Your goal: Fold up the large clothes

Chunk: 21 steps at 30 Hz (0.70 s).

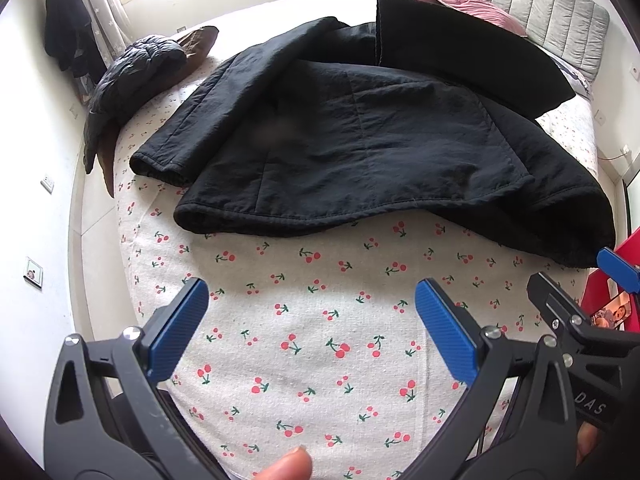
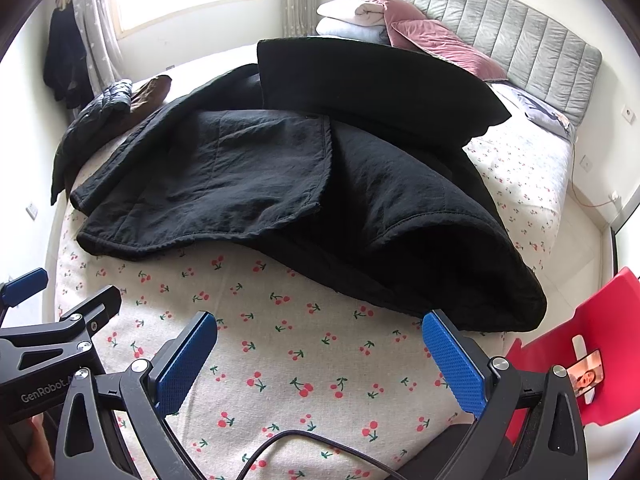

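Observation:
A large black padded jacket (image 1: 360,140) lies spread on the cherry-print bed sheet (image 1: 304,320), hem toward me, one sleeve stretched to the left. It also shows in the right wrist view (image 2: 280,184). A flat black folded garment (image 1: 460,48) lies on its far side, also in the right wrist view (image 2: 368,84). My left gripper (image 1: 312,304) is open and empty above the bare sheet, short of the hem. My right gripper (image 2: 320,340) is open and empty near the jacket's right hem; it shows at the right edge of the left wrist view (image 1: 576,276).
A dark puffer jacket on a brown garment (image 1: 136,68) lies at the bed's far left corner. Pink and white pillows (image 2: 400,20) and a grey headboard (image 2: 520,44) stand at the back. A red chair (image 2: 592,344) with a phone stands at the right. A cable (image 2: 304,444) crosses the near sheet.

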Available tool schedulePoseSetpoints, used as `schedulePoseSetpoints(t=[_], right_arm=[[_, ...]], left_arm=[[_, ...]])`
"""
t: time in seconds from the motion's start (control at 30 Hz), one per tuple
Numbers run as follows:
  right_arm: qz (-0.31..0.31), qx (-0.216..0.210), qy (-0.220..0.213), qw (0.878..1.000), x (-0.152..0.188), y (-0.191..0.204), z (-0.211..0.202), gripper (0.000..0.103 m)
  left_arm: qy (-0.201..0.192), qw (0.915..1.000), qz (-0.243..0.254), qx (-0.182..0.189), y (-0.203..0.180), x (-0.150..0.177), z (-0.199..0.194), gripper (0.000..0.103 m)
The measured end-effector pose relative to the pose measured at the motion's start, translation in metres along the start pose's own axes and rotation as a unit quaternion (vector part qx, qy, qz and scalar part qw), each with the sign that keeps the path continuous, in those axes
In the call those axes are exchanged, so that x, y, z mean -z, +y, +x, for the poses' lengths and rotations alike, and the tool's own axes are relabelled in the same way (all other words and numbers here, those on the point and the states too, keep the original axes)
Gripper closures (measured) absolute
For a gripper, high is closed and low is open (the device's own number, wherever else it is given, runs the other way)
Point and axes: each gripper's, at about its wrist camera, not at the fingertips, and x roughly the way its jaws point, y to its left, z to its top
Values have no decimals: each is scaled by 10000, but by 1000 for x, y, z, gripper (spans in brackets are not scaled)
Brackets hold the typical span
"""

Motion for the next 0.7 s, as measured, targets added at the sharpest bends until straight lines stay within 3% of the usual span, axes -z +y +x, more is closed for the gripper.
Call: schedulePoseSetpoints(t=[0.6,0.7], right_arm=[[-164,181,85,9997,-2,-1,11,0],[-256,297,51,9992,-3,0,12,0]], left_arm=[[136,9998,98,109,-4,-4,13,0],[0,9998,180,41,-5,-3,14,0]])
